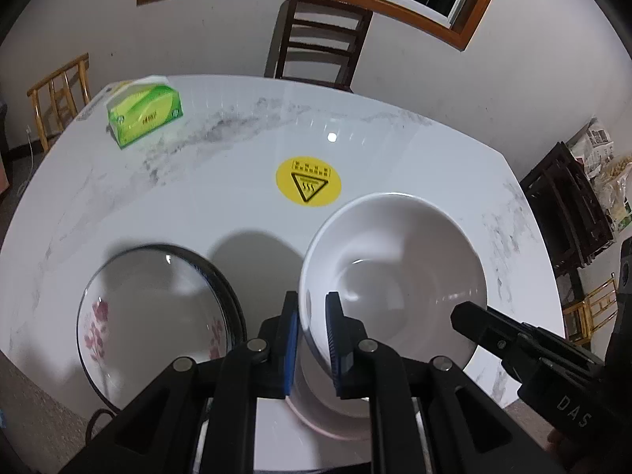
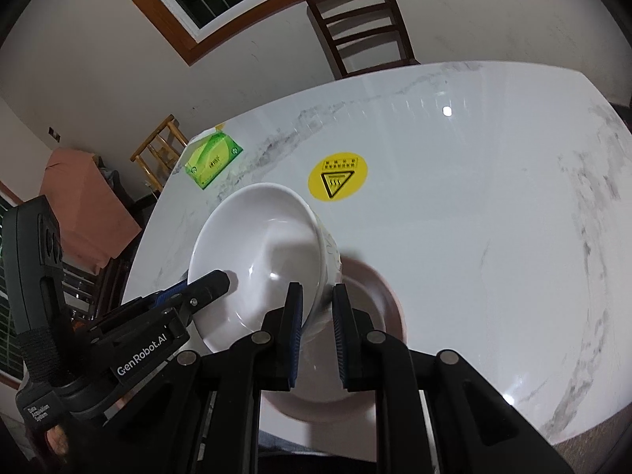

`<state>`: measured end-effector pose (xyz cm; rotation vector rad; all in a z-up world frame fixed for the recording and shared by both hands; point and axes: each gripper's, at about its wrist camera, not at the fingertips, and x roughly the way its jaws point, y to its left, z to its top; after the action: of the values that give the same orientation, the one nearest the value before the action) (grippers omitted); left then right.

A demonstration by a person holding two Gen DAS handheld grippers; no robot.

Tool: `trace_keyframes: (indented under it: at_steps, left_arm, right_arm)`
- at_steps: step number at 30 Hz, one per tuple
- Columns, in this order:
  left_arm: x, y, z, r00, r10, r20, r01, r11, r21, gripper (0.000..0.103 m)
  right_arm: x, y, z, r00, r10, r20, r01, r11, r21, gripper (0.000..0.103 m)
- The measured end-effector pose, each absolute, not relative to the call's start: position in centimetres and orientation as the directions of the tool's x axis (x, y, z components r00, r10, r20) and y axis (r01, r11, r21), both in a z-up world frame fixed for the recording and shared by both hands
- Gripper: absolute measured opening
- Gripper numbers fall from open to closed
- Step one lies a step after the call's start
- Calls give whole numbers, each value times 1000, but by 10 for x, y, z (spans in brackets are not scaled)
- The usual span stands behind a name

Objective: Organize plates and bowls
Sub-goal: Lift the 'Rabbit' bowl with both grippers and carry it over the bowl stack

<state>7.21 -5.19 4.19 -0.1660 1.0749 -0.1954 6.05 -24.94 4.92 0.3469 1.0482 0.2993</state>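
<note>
Both tongs grip the white bowl [image 1: 395,276] by opposite sides of its rim, the left tongs [image 1: 312,308] and the right tongs [image 2: 318,300] each clamped on the wall, probably to keep it level. It hangs tilted above the surface [image 1: 197,181], over a pinkish plate [image 2: 379,296] and beside the flowered plate [image 1: 158,308]. The bowl hides most of the pinkish plate, and blur leaves unclear whether they touch.
</note>
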Motion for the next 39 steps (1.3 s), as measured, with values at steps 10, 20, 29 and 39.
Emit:
trace_keyframes:
  at_steps: [10,20,29,39]
  left_arm:
    - [60,-58,27,423,-233,-876,86,972,-217,13]
    - [59,-64,9,383,-223,-896,87,975,-205,13]
    - [64,-68,-5,359,-209,-910,89,978,-189,13]
    - [67,-72,-13,346,-196,-918,88,980,-176,13]
  right_arm:
    - [41,-254,33,437,404,-804,-44,902,429,16]
    - [35,-256,14,399,398,-826,-13,903,429,16]
    - [39,-255,1,372,400,-838,8,901,433,16]
    - [42,-256,-11,353,398,-847,18,902,431,16]
